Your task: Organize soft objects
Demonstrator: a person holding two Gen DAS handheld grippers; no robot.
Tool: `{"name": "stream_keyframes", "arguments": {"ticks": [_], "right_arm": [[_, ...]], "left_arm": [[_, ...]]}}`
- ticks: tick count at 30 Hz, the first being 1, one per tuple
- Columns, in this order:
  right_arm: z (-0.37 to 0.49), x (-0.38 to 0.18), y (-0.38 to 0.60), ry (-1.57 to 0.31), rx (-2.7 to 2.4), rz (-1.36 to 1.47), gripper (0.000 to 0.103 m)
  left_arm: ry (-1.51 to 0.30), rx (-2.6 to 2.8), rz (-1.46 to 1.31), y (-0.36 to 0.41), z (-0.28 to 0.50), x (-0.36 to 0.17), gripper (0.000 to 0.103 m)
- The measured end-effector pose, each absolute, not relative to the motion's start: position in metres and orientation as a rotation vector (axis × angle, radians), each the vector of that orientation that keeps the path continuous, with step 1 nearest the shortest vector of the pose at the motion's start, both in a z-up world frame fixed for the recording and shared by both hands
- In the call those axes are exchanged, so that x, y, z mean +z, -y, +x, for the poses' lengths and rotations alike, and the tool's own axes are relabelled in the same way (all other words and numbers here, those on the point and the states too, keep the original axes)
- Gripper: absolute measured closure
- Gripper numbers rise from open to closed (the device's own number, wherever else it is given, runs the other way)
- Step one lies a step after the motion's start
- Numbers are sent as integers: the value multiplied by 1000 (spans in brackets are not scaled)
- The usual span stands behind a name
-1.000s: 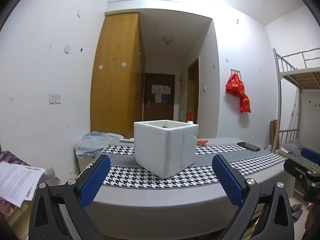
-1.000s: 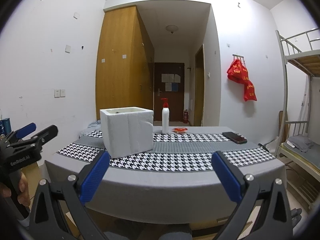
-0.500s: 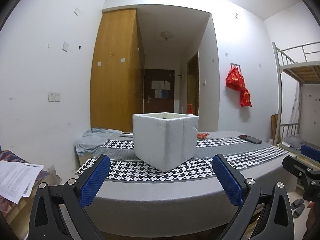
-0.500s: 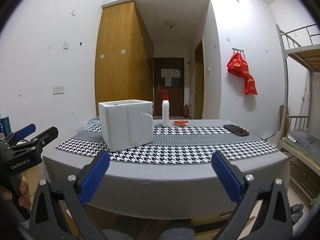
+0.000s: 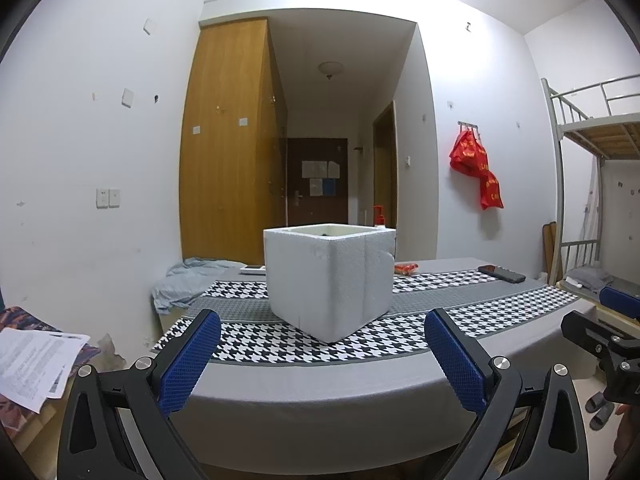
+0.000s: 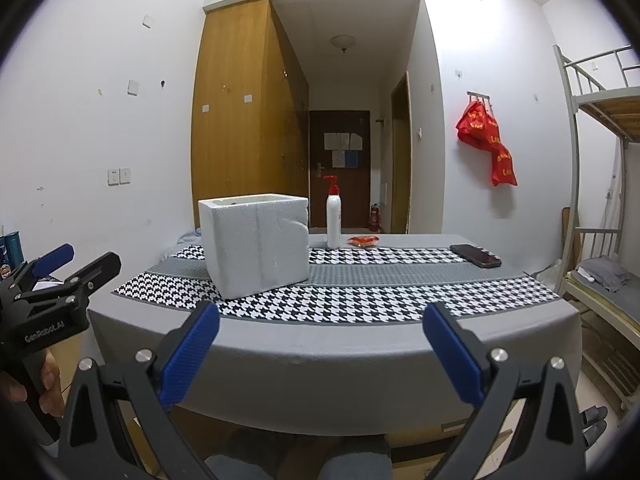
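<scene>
With both the left gripper [image 5: 322, 354] and the right gripper [image 6: 321, 350] held wide open and empty short of the table, the open-topped white foam box [image 6: 256, 246] standing on the houndstooth-patterned cloth [image 6: 360, 304] should be approached level and squarely.

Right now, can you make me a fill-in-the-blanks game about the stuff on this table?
1. The white foam box stands on a cloth with a black-and-white ____ pattern.
2. The white pump bottle has a ____ pump on top.
3. The black phone lies ____ on the table.
4. The left claw and the right claw are both ____, holding nothing.

Missing words: houndstooth; red; flat; open
</scene>
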State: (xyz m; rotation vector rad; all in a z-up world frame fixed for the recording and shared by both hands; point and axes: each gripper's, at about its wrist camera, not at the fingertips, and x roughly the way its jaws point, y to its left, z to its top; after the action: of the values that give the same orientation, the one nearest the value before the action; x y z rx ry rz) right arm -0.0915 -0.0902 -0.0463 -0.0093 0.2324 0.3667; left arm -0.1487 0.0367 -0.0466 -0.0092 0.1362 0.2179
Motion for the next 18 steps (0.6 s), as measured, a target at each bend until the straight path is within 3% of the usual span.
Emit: {"name": "stream_keyframes", "arguments": {"ticks": [18], "right_arm": [[-97,-47,89,-226,372,-14,0]], "left_arm": [[-132,210,-1,-35,-151,-45,1]]}}
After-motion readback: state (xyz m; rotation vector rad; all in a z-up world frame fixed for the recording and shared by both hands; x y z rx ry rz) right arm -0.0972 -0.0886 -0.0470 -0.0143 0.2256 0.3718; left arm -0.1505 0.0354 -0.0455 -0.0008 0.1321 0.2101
